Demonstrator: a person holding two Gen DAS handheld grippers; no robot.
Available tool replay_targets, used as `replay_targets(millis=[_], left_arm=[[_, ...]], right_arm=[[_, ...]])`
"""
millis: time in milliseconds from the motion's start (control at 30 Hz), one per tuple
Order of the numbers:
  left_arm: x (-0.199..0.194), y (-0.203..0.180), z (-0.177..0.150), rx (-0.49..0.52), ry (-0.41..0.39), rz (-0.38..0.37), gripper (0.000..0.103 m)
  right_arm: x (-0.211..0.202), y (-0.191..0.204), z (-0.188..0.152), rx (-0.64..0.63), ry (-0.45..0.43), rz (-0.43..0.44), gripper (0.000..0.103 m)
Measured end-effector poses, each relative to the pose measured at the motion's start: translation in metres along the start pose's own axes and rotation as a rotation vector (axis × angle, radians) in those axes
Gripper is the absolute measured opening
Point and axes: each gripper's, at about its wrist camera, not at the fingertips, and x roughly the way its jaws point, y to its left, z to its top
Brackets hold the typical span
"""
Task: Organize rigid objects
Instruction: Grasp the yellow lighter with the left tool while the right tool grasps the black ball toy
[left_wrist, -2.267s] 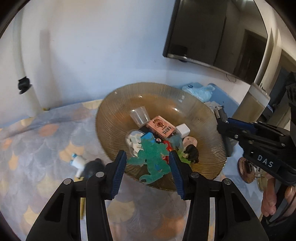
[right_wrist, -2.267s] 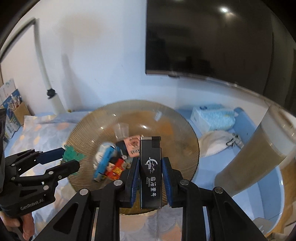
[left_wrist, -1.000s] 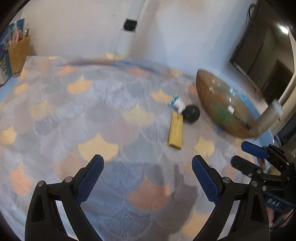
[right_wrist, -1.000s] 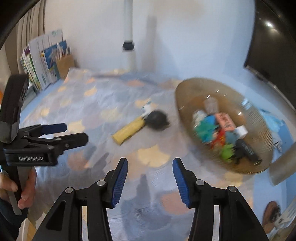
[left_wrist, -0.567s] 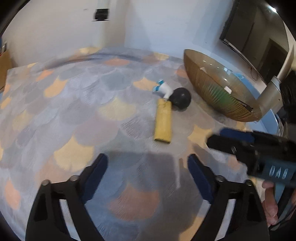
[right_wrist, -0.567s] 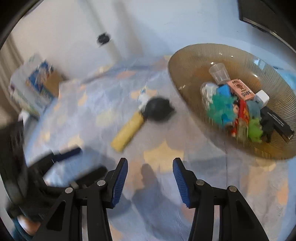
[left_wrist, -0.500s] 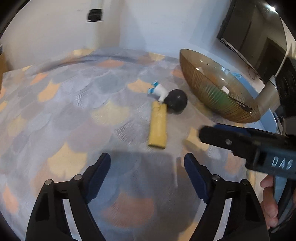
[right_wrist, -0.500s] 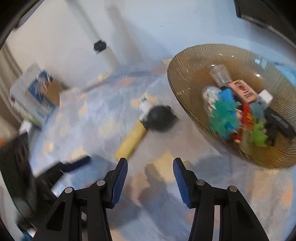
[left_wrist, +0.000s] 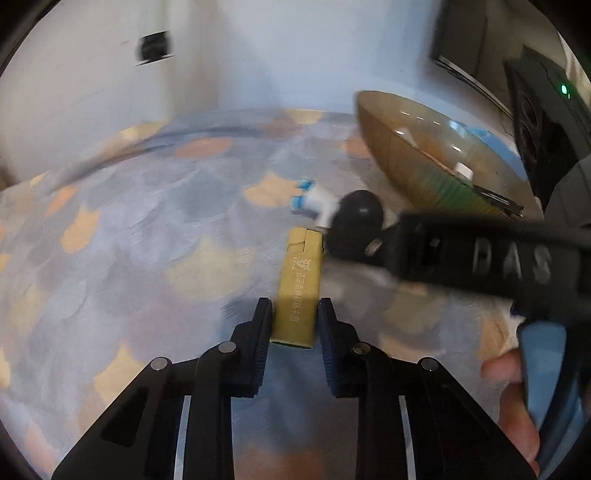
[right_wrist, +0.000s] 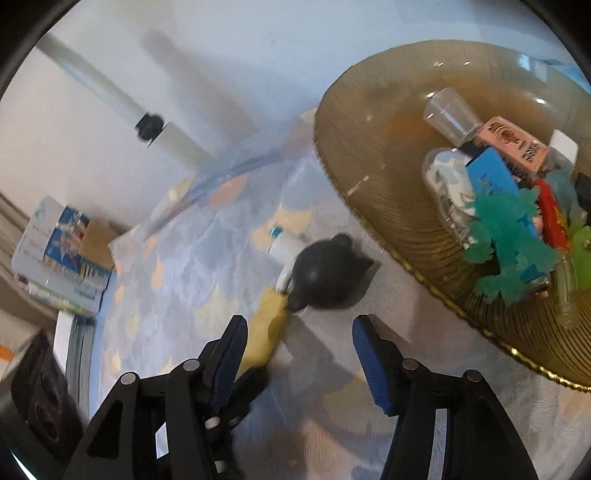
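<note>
Where both hung wide above the bench (left_wrist: 110, 240) a second ago, the left gripper (left_wrist: 294, 325) now pinches the yellow box (left_wrist: 299, 291), and the right gripper (right_wrist: 299, 347) stays spread before the black ball (right_wrist: 325, 275) beyond that box; farther off, the bowl (right_wrist: 373, 155) awaits both.

The left wrist view looks low and close along the yellow box (left_wrist: 300, 286), with the bowl (left_wrist: 399, 147) beyond to its right. The right wrist view looks down from higher, the bowl (right_wrist: 373, 122) at upper right. Both views share the box (right_wrist: 266, 328), the black ball (left_wrist: 356, 216) (right_wrist: 325, 277) and the bowl.
</note>
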Motion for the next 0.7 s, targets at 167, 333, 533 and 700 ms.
replay_targets(millis=[167,333,533,700], left_arm=[[-0.016,0.034,-0.014,-0.07,-0.003,0.042,0.022],[-0.029,0.059,-0.025,-0.138,-0.01,0.046,0.022],[-0.037,0.074,-0.036,-0.185,-0.02,0.053,0.022],[-0.049,0.079,-0.05,-0.263,-0.04,0.066,0.022]], right_arm=[[0.008,0.005,0.007,0.045,-0.069,-0.049,0.058],[0.016,0.007,0.018,0.103,-0.127,-0.078,0.058],[0.02,0.019,0.014,0.068,-0.116,-0.085,0.042],[0.004,0.013,-0.009,0.077,-0.058,-0.057,0.038]])
